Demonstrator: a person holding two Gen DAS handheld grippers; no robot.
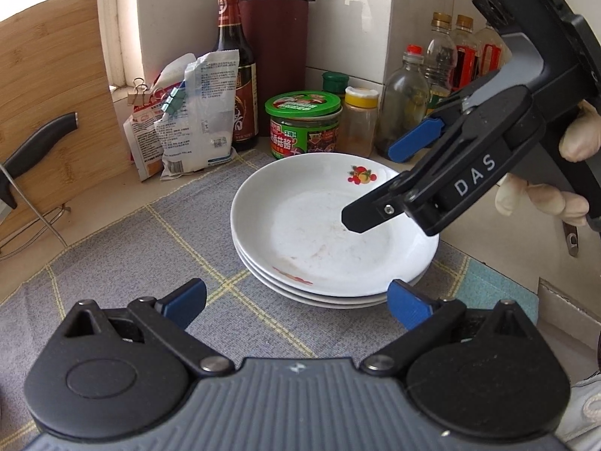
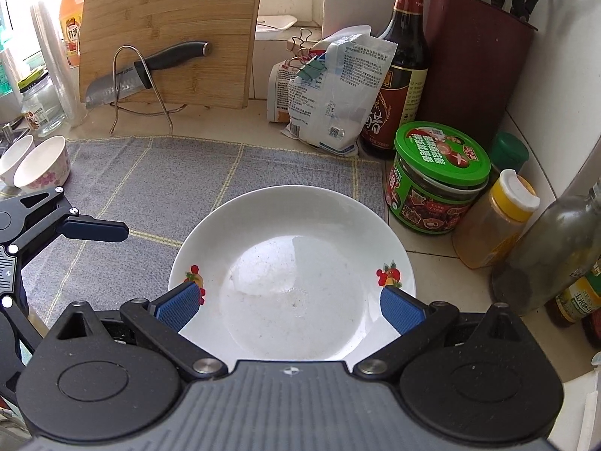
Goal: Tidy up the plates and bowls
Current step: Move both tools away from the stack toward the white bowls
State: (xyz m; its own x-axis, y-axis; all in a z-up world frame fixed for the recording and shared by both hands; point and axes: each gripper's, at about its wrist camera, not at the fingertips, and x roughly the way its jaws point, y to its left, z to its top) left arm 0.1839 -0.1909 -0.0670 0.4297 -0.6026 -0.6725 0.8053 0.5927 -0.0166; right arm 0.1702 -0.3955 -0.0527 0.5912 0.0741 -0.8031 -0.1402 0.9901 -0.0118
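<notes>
Your plates [image 1: 330, 225] sit stacked on the mat [image 1: 150, 248]; two bowls [image 2: 33, 163] wait apart, unsorted. Your left gripper [image 1: 296, 302] and right gripper [image 2: 289, 306] are both released, empty.

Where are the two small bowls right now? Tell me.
In the right wrist view the two small bowls sit side by side at the far left, on the left edge of the grey checked cloth, left of the cutting board and near a glass jar.
</notes>
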